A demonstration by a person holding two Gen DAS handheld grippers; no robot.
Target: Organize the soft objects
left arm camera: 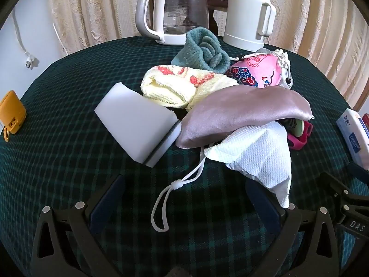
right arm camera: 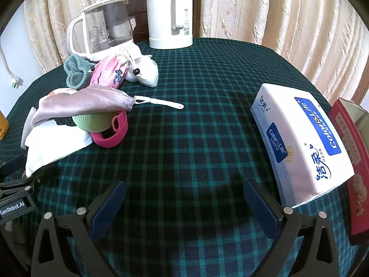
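A heap of soft things lies on the green plaid table [left arm camera: 69, 138]: a white sponge block [left arm camera: 136, 120], a yellow towel [left arm camera: 175, 87], a teal cloth [left arm camera: 203, 50], a pink printed pouch [left arm camera: 256, 71], a mauve satin eye mask [left arm camera: 242, 117] and a white face mask [left arm camera: 256, 157] with its ear loop [left arm camera: 170, 196]. My left gripper [left arm camera: 184, 205] is open, just short of the heap, the loop between its fingers. My right gripper [right arm camera: 184, 205] is open over bare cloth. In the right wrist view the heap is at left, with the eye mask [right arm camera: 80, 106] over a green silicone pad [right arm camera: 94, 120] and a pink silicone ring [right arm camera: 113, 133].
A glass kettle [left arm camera: 175, 11] and a white thermos jug [left arm camera: 249, 13] stand at the table's back edge before curtains. A tissue pack [right arm camera: 299, 143] and a red box [right arm camera: 352, 161] lie at the right. An orange device [left arm camera: 10, 113] sits at the far left edge.
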